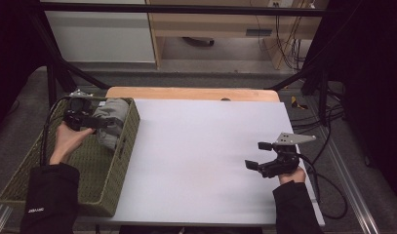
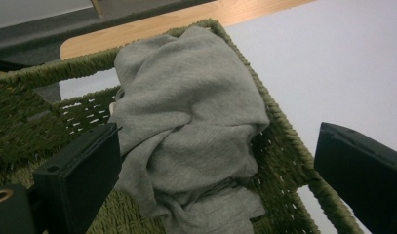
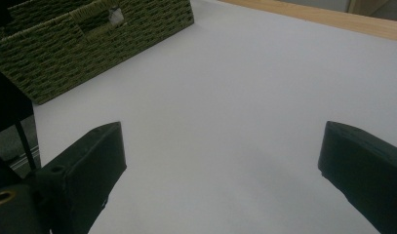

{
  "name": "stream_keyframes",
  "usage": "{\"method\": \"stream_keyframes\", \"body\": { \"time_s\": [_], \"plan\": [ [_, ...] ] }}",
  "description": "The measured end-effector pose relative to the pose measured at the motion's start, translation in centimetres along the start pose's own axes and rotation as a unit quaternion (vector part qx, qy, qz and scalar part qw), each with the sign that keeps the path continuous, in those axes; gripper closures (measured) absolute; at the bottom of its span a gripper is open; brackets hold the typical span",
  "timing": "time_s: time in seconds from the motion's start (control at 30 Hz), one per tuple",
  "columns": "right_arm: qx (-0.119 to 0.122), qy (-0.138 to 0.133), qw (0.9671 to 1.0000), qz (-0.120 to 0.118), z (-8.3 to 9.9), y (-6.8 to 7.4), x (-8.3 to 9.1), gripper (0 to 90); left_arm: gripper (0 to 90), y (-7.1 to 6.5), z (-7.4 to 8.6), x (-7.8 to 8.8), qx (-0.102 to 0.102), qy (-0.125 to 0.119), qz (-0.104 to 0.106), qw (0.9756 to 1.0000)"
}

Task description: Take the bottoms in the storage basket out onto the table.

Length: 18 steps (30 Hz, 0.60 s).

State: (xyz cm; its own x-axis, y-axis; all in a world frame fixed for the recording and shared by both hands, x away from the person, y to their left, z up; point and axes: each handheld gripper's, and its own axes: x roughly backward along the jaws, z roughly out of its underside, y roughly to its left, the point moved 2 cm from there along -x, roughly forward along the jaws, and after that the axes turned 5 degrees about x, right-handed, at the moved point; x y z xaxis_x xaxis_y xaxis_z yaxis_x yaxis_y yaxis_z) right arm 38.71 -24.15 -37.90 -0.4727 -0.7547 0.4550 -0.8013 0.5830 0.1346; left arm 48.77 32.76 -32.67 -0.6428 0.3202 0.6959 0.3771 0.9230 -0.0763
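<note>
A crumpled grey cloth (image 1: 112,122) (image 2: 186,122) lies heaped in the far right corner of a green woven basket (image 1: 96,187) (image 2: 284,146) at the table's left. My left gripper (image 1: 91,122) (image 2: 218,180) hovers inside the basket just short of the cloth, jaws wide open with nothing between them. My right gripper (image 1: 257,155) (image 3: 220,175) is held low over the white table surface (image 1: 196,146) at the right, open and empty. The basket's side wall (image 3: 89,44) appears at the upper left of the right gripper view.
A wooden tabletop edge (image 1: 191,92) runs along the back of the white sheet. Black frame bars (image 1: 54,73) stand at the left and right, and cables (image 1: 327,195) trail off the right side. The white sheet spreads wide between basket and right gripper.
</note>
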Motion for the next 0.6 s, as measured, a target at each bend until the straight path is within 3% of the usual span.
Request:
{"method": "stream_keyframes", "body": {
  "time_s": [0.6],
  "plan": [
    [-0.001,0.000,1.0000,-0.001,0.0,0.0,-0.1,4.0,4.3,0.9,0.8,-2.3,0.004,0.029,-0.017,0.9994]
  ]
}}
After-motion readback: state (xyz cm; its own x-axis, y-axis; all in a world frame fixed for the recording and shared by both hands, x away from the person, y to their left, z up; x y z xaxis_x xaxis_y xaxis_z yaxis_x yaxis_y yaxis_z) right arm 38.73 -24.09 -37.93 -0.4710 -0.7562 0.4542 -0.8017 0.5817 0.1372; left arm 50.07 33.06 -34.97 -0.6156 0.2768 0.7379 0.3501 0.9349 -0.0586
